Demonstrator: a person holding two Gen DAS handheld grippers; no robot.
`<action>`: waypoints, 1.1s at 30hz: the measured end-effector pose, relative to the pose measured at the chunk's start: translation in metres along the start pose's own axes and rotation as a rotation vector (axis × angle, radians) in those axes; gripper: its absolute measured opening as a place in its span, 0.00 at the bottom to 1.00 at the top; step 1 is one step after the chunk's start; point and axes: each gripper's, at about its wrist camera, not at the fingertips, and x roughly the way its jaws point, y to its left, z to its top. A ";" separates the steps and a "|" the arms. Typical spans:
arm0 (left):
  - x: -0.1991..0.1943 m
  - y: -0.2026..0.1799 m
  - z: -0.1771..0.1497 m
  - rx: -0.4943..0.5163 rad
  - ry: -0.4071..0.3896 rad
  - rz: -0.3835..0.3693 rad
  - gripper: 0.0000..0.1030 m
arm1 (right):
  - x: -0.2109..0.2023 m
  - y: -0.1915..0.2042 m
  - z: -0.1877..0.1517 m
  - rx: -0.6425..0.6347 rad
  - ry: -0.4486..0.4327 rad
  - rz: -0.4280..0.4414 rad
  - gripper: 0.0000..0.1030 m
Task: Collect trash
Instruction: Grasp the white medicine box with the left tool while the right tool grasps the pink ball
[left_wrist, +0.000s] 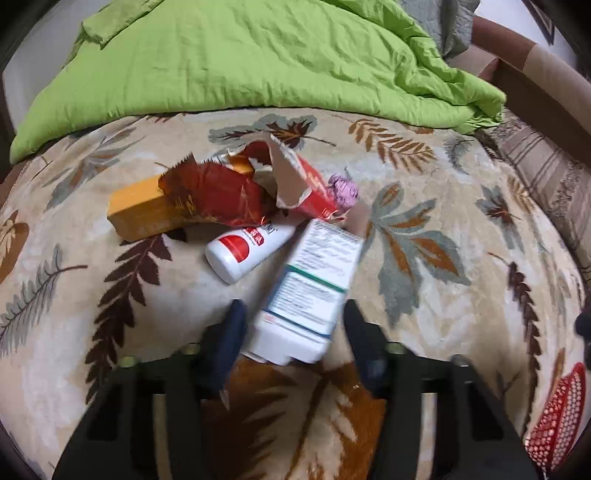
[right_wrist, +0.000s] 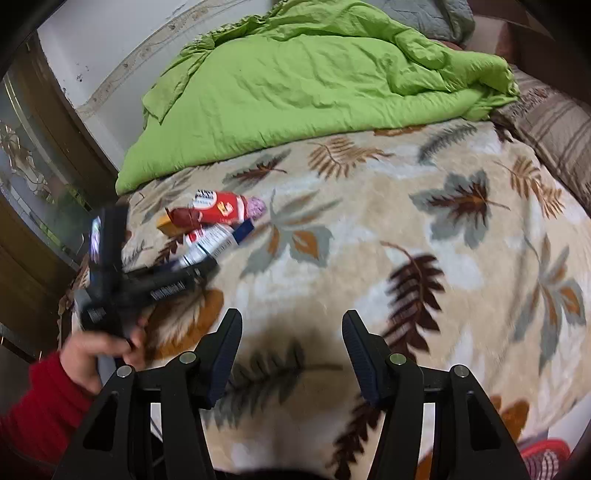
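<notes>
Leaf-print blanket (left_wrist: 443, 206) is holding the whole trash pile (left_wrist: 229, 199), nothing collected, and your left gripper (left_wrist: 291, 317) is straddling the white tube (left_wrist: 306, 295), fingers apart, right gripper (right_wrist: 291, 332) gaping empty.

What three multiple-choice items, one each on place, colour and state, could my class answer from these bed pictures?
1. Where does the white carton lie?
A. between the left gripper's jaws
B. on the duvet
C. inside the basket

2. What colour is the duvet?
A. blue
B. green
C. red

3. How is the right gripper?
A. shut on a tube
B. shut on paper
C. open, holding nothing

Answers: 1 A, the carton's near end sits between both jaws; 2 B, bright green fabric; 3 C, only blanket shows between its spread jaws.
</notes>
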 end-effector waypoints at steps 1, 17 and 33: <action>0.000 0.000 -0.002 -0.003 -0.015 0.010 0.46 | 0.003 0.002 0.005 -0.001 -0.006 0.008 0.59; -0.062 0.051 -0.057 -0.136 -0.019 0.026 0.43 | 0.133 0.026 0.094 0.054 0.053 0.104 0.43; -0.042 0.066 -0.045 -0.147 -0.026 0.070 0.50 | 0.221 0.030 0.120 0.187 0.140 0.075 0.29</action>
